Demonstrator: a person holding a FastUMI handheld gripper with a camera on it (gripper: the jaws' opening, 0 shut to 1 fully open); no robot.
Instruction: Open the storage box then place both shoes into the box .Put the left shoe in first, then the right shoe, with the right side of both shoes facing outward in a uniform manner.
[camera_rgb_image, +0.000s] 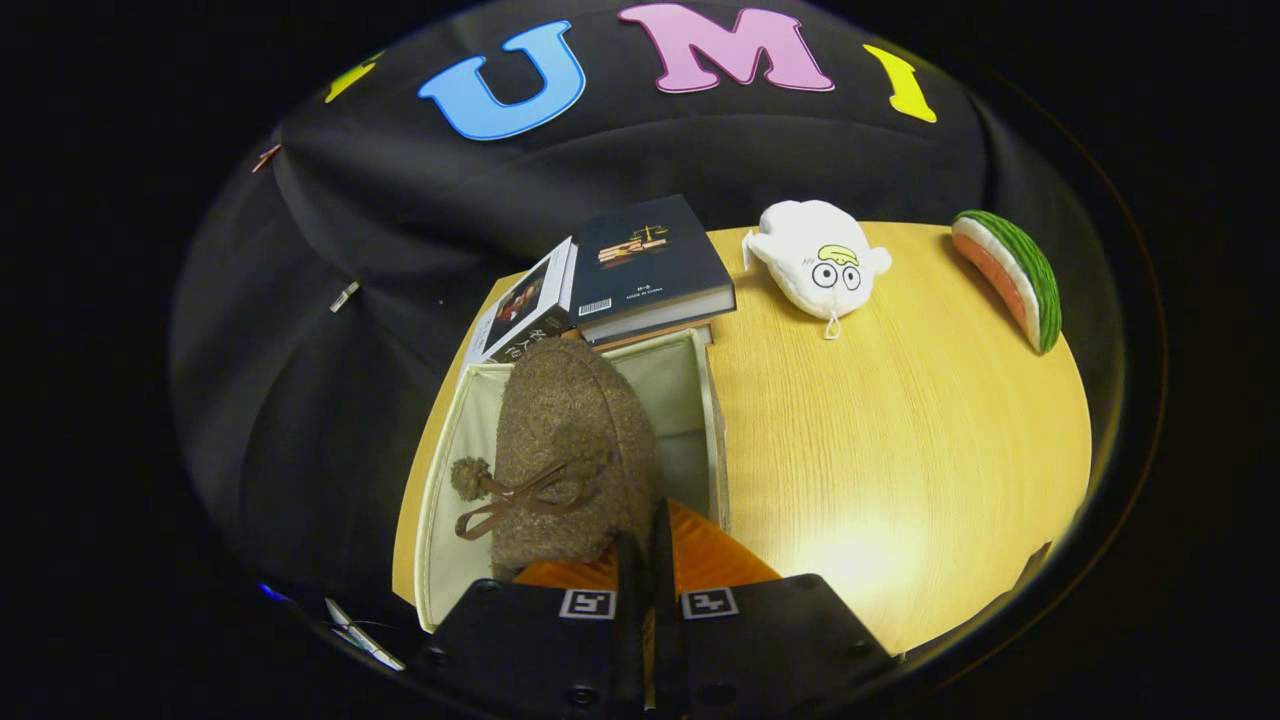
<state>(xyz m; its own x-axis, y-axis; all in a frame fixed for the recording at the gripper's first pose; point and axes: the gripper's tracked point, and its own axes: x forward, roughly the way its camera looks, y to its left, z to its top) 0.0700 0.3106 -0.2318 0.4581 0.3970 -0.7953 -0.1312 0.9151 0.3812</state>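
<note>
A brown fuzzy shoe (570, 440) with a bow and pompoms on its top hangs over the open cream fabric storage box (712, 420), toe pointing away from me. My gripper (645, 530) is shut on the shoe's near rim, where its orange lining (705, 560) shows on both sides of the fingers. The shoe hides most of the box's inside; a strip of pale inner wall shows beyond and to the right of the shoe. I cannot tell if it is the left or the right shoe.
The box stands at the left end of a wooden table (900, 450). Beyond the box lie a dark book (650, 265) and a second book (520, 305). A white plush toy (815, 260) and a watermelon-slice plush (1010, 275) rest farther right.
</note>
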